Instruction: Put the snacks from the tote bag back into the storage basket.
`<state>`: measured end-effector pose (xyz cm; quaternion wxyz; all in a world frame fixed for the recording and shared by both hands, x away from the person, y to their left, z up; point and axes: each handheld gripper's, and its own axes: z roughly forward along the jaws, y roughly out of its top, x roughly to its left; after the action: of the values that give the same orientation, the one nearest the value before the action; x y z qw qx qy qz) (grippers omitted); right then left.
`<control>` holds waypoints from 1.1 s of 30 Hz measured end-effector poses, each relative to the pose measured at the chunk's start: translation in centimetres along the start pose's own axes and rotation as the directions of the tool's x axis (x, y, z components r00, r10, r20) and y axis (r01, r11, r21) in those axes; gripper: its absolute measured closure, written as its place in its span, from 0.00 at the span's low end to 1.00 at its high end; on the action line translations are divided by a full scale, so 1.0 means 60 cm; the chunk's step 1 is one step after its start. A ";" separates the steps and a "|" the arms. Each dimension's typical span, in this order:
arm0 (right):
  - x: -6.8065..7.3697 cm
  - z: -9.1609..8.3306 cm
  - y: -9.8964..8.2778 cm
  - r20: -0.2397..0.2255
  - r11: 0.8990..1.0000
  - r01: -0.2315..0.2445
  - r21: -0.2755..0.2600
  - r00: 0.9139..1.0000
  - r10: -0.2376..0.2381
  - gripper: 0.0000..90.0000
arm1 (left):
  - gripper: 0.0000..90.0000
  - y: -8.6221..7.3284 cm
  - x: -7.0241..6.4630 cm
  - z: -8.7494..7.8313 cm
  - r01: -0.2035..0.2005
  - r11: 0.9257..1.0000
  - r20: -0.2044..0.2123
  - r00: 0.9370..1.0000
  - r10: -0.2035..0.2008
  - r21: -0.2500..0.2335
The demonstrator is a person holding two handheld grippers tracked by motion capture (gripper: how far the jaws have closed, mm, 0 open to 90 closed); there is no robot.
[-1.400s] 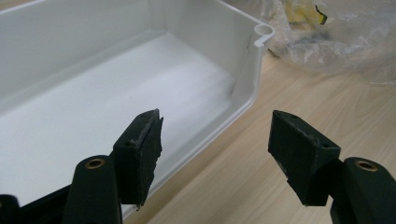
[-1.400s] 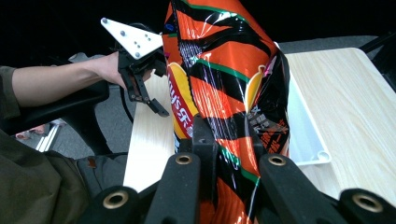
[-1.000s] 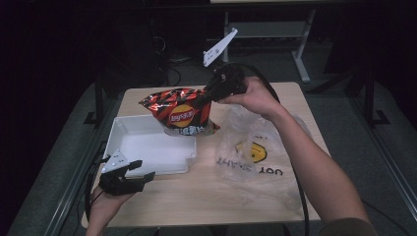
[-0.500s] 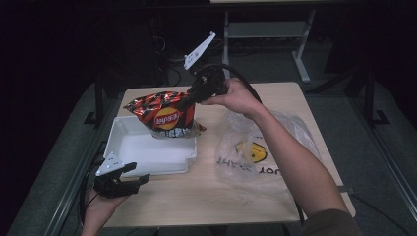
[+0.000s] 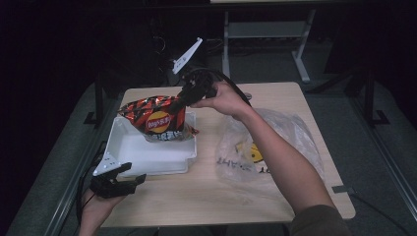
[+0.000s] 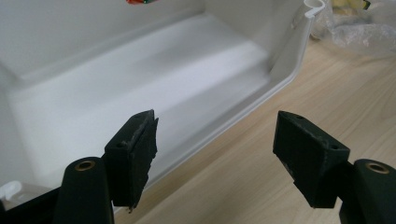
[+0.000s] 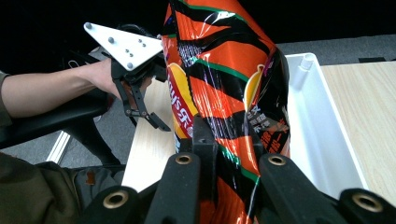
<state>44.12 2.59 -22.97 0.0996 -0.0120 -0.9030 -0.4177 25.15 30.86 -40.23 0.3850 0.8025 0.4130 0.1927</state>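
A red, orange and black chip bag [image 5: 157,120] hangs over the far end of the white tray [image 5: 147,160], its lower edge at or just above the tray floor. My right gripper [image 5: 179,102] is shut on the bag's upper right corner. In the right gripper view the bag [image 7: 219,60] is pinched between the jaws of that gripper [image 7: 229,144]. My left gripper [image 5: 123,179] is open and holds nothing at the tray's near left corner. In the left gripper view its jaws [image 6: 217,154] straddle the tray's near rim [image 6: 219,135].
A crumpled clear plastic bag [image 5: 275,142] with a yellow smiley print lies on the wooden table [image 5: 206,196] right of the tray. The tray's near half [image 6: 140,84] holds nothing. Dark floor and a table frame lie beyond the far edge.
My right gripper has carried the chip bag leftward and away from the plastic bag, over the tray's far end. My left gripper has stayed near the tray's front left corner.
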 end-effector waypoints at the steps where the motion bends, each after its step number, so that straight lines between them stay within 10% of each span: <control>1: 0.000 0.003 0.001 -0.003 1.000 -0.006 0.002 1.000 0.006 0.92 | 0.33 0.000 0.000 0.000 0.000 1.000 0.000 1.000 0.000 0.000; 33: -0.047 0.130 -0.056 -0.043 0.993 -0.096 0.073 0.994 0.099 0.92 | 0.32 -0.003 0.000 0.002 0.007 1.000 0.004 1.000 -0.007 0.012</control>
<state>45.18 6.46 -30.94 0.1412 -0.0430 -0.9130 -0.3804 25.13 30.88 -40.44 0.3818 0.8038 0.4160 0.1872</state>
